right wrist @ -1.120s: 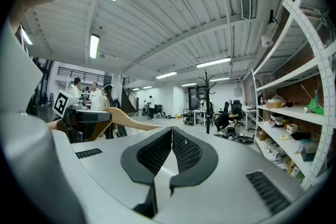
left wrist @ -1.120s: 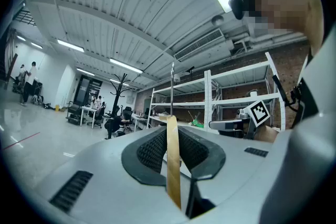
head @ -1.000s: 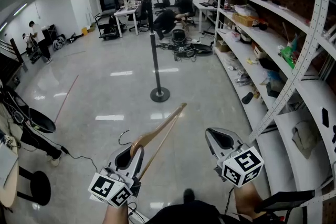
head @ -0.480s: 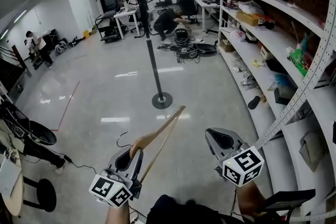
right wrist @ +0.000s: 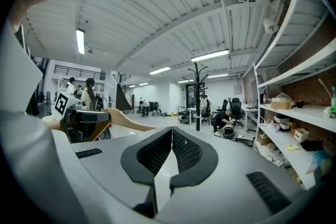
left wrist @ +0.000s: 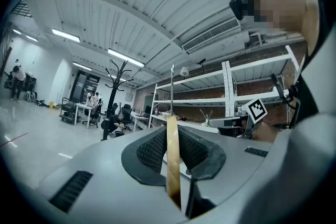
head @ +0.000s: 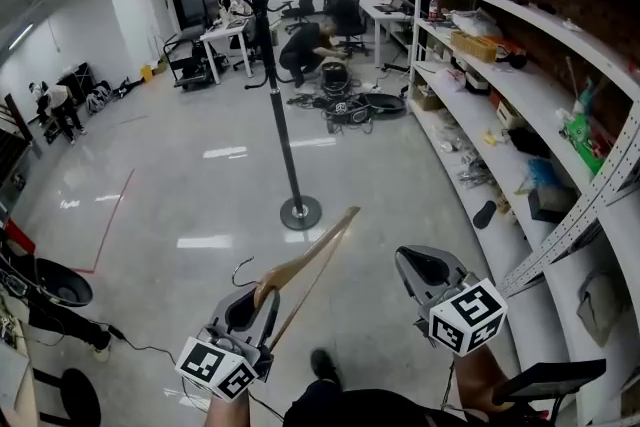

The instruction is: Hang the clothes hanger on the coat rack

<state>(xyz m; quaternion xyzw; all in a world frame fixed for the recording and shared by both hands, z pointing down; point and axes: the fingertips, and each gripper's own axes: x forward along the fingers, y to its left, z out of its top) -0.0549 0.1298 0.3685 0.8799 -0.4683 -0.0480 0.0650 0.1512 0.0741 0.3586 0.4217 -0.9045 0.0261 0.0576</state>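
Note:
My left gripper [head: 254,303] is shut on a wooden clothes hanger [head: 312,255], low left in the head view. The hanger slants up and to the right, and its metal hook [head: 240,268] curls off to the left. In the left gripper view the hanger's wood [left wrist: 172,157] stands clamped between the jaws. The black coat rack [head: 270,75] stands on the floor ahead, apart from the hanger, with its round base [head: 300,212] near the hanger's far tip. It also shows far off as the coat rack [right wrist: 197,96]. My right gripper [head: 426,269] is shut with nothing in it.
White shelving [head: 520,105] with clutter runs along the right wall. A crouching person [head: 305,43], office chairs and cables lie beyond the rack. Another person [head: 55,105] stands far left. Black stools [head: 50,283] and a cord lie on the floor at left.
The view has moved forward across the floor, so the coat rack stands closer and its base lower in frame. Both grippers keep their pose, and the hanger stays held.

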